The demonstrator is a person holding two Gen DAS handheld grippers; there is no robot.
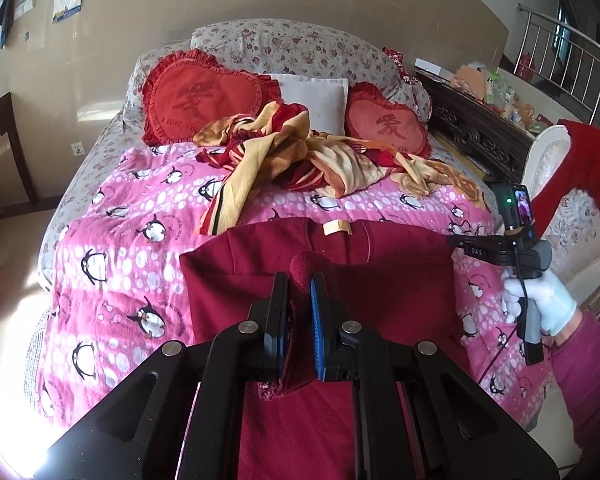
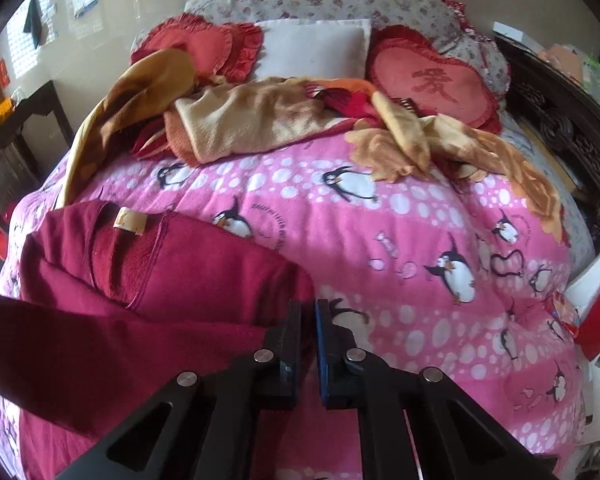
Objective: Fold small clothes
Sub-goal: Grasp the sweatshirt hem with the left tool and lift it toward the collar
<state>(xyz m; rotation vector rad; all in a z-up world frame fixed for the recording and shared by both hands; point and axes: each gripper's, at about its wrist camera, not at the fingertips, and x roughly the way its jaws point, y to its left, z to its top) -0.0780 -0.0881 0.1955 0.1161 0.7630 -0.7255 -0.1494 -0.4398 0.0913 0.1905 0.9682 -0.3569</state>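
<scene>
A dark red garment with a tan neck label lies on the pink penguin quilt. My left gripper is shut on a raised fold of it. In the right wrist view the garment lies at the left with its label. My right gripper is shut on the garment's right edge, which stretches left from between the fingers. The right gripper also shows in the left wrist view, held by a white-gloved hand.
A crumpled yellow and red blanket lies across the middle of the bed. Two red heart cushions and a white pillow sit at the head. A dark carved cabinet and a white chair stand to the right.
</scene>
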